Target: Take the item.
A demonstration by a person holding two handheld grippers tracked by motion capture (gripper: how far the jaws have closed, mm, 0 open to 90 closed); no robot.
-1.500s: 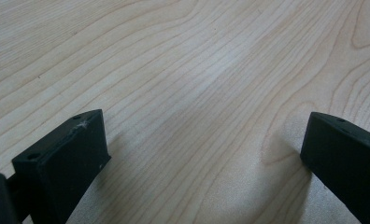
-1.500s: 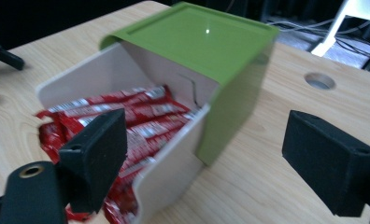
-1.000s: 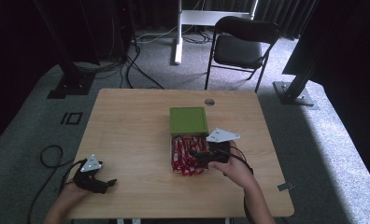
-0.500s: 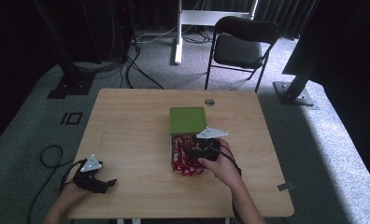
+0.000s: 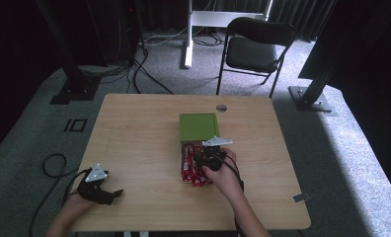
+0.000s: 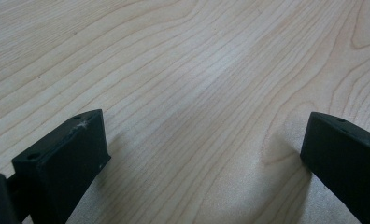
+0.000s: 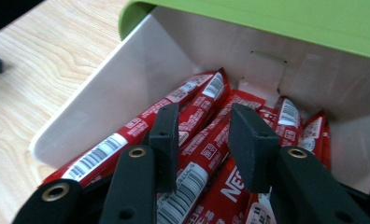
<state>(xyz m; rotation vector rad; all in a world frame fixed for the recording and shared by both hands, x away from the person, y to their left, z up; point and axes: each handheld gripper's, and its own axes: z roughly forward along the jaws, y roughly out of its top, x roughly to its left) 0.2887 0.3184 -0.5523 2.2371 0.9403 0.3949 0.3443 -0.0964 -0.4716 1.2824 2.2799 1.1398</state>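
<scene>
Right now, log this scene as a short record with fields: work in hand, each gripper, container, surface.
work in hand: picking a red sachet from the box
right gripper: inside the box, jaws have just been closing around one of the red sachets; whether the pads press it yet cannot be told
left gripper: jaws wide apart, nothing between them, resting on the table
box: white inside, green lid folded back, holds many sachets

Light wooden table (image 5: pixel 134 133) at frame centre, grey carpet floor (image 5: pixel 341 148) all around, black folding chair (image 5: pixel 255 49) at upper right, dark metal stand bases (image 5: pixel 72 91) at upper left and right, black cables (image 5: pixel 144 59) along top, bright daylight patch at right edge
</scene>
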